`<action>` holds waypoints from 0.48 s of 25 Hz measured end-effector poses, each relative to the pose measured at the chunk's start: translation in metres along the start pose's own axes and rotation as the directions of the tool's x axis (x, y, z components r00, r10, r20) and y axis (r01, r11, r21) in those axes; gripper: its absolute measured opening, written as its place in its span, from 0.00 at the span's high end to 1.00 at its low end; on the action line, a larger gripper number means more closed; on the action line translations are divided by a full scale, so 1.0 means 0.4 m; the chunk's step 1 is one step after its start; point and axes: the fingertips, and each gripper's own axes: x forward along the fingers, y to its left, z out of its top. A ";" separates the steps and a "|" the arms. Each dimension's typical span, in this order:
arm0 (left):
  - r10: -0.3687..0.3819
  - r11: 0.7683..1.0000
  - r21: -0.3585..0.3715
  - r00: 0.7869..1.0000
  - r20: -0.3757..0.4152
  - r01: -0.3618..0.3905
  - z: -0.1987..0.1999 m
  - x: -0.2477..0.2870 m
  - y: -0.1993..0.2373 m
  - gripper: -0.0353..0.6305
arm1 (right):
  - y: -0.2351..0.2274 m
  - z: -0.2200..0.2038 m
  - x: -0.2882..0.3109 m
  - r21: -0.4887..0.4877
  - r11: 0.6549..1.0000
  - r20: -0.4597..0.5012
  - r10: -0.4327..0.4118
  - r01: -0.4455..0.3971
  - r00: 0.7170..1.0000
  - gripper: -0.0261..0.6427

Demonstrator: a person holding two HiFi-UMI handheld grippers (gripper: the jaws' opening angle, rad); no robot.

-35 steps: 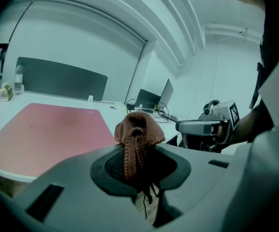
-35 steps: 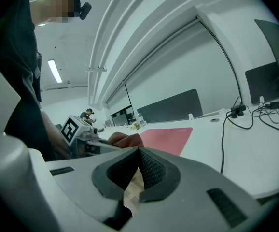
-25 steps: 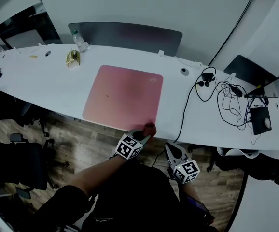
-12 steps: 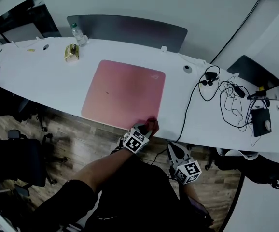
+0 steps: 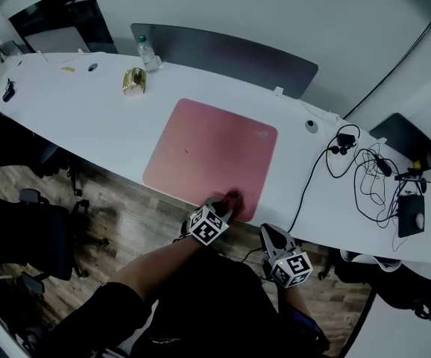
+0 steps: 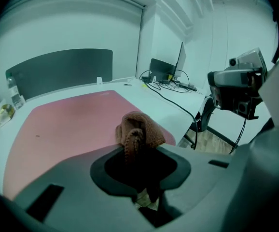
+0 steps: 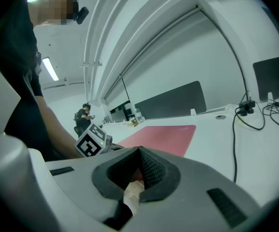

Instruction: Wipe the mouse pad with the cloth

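A pink mouse pad [image 5: 212,155] lies on the long white desk [image 5: 74,118]. My left gripper [image 5: 227,202] is shut on a brown cloth [image 6: 137,132], which rests on the pad's near right corner [image 6: 171,139]. The cloth [image 5: 232,198] shows as a dark red lump at the pad's front edge. My right gripper [image 5: 269,236] hangs below the desk edge, to the right of the left one, its jaws closed together with nothing between them. From the right gripper view the mouse pad [image 7: 163,134] lies ahead and the left gripper's marker cube [image 7: 92,141] sits to the left.
A black cable [image 5: 309,177] runs across the desk right of the pad to a tangle of wires [image 5: 368,177]. A water bottle [image 5: 148,54] and a gold object [image 5: 132,82] stand at the back left. A dark divider panel [image 5: 223,51] lines the far edge. Office chairs [image 5: 29,237] stand on the left.
The head view has shifted, so the desk sits further right and lower. The left gripper with the cloth stays at the pad's near right corner. The right gripper has barely moved.
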 end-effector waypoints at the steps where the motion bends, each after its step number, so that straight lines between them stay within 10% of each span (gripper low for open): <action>1: 0.004 1.000 0.000 1.000 -0.005 -0.004 -0.007 -0.007 0.013 0.81 | 0.002 0.002 0.012 -0.003 1.000 -0.002 0.009 -0.009 1.000 0.92; 12: 0.096 0.995 0.001 0.995 -0.018 -0.096 -0.078 -0.094 0.166 0.81 | 0.019 0.046 0.111 -0.021 0.998 -0.022 0.053 -0.054 0.998 0.92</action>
